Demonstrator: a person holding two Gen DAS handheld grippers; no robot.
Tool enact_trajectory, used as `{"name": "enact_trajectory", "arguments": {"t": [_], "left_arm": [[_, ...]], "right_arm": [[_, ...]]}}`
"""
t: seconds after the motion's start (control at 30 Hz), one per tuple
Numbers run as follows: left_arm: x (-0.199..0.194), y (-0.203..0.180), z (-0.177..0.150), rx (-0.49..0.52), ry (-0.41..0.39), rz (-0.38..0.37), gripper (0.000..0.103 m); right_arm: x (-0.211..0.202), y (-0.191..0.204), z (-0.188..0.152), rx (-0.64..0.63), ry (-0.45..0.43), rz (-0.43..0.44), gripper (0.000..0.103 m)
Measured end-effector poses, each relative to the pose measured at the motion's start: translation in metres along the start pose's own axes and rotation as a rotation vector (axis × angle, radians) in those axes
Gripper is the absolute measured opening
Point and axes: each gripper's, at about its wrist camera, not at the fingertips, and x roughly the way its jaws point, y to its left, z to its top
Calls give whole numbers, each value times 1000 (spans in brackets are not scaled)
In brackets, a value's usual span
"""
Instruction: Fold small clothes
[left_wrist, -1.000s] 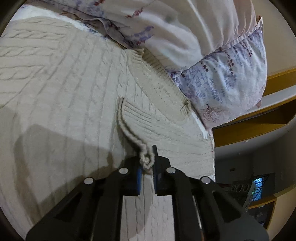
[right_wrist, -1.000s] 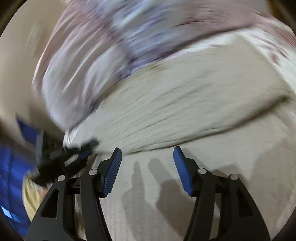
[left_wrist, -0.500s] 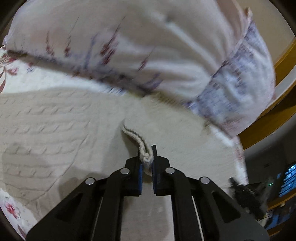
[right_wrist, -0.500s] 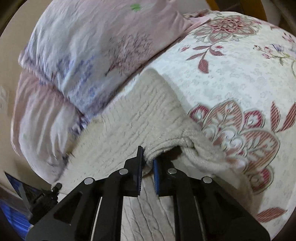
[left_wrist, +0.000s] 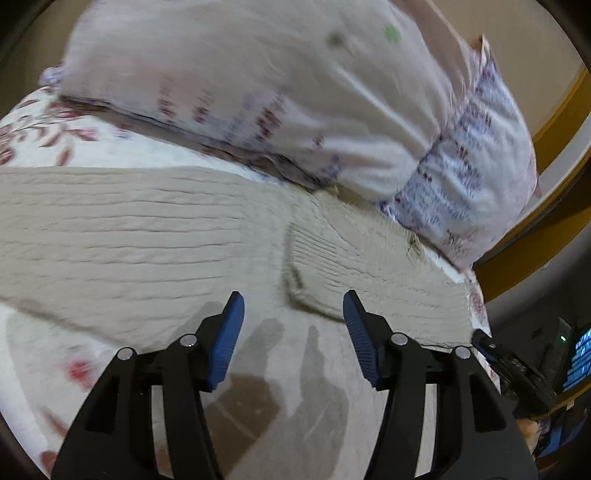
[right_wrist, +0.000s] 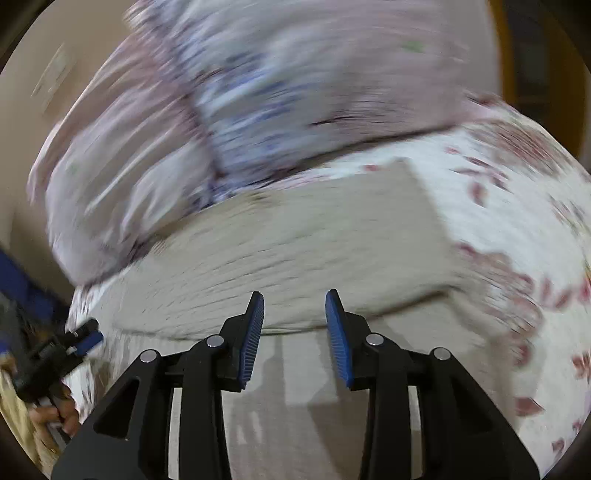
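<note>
A cream cable-knit sweater (left_wrist: 147, 236) lies folded on the floral bedspread, with a sleeve cuff (left_wrist: 306, 266) laid over its body. My left gripper (left_wrist: 293, 314) hovers just above the cuff, its jaws opening and nothing between them. In the right wrist view the same sweater (right_wrist: 314, 243) shows as a blurred folded band. My right gripper (right_wrist: 294, 314) stands over its near edge, jaws opening and empty. The other gripper (right_wrist: 79, 339) shows at the left edge of that view, and at the right edge (left_wrist: 495, 354) of the left wrist view.
Pale floral pillows (left_wrist: 295, 92) lie stacked right behind the sweater. The flowered bedspread (right_wrist: 517, 229) spreads to the right. A wooden bed frame (left_wrist: 554, 129) and dark room with a lit screen (left_wrist: 580, 354) sit beyond the bed's edge. A hand (right_wrist: 55, 410) grips the left tool.
Both grippers let go of the sweater's edges, opened and lifted back. The knit dropped flat onto the fold.
</note>
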Motion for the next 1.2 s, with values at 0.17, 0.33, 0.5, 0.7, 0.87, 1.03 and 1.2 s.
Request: {"name": "enact_trajectory", "arguments": {"t": [0.17,0.33,0.5,0.7,0.87,1.03,1.2], "left_arm": [[-51,52,-2,-108,-78,55,56],[-92,115,-5,-274,-146,139,56],[-109,169,-1,-469,-192,150,55],[-110,204,5,-640,-248,89,46],[-119,232,5,-759,-308,78,35],[-123,249,6,-824,-341,75,25],[-125,258,9,-821,-345,108,9]], "right_arm": [[35,43,6,-137,63,9,37],[61,52,-2,-146,120,4,46],[58,51,-5,-139,127,28,54],[58,51,-6,-143,124,35,55],[57,51,-7,-149,119,44,57],[56,51,-7,-144,115,54,58],[55,50,-7,-140,114,66,58]]}}
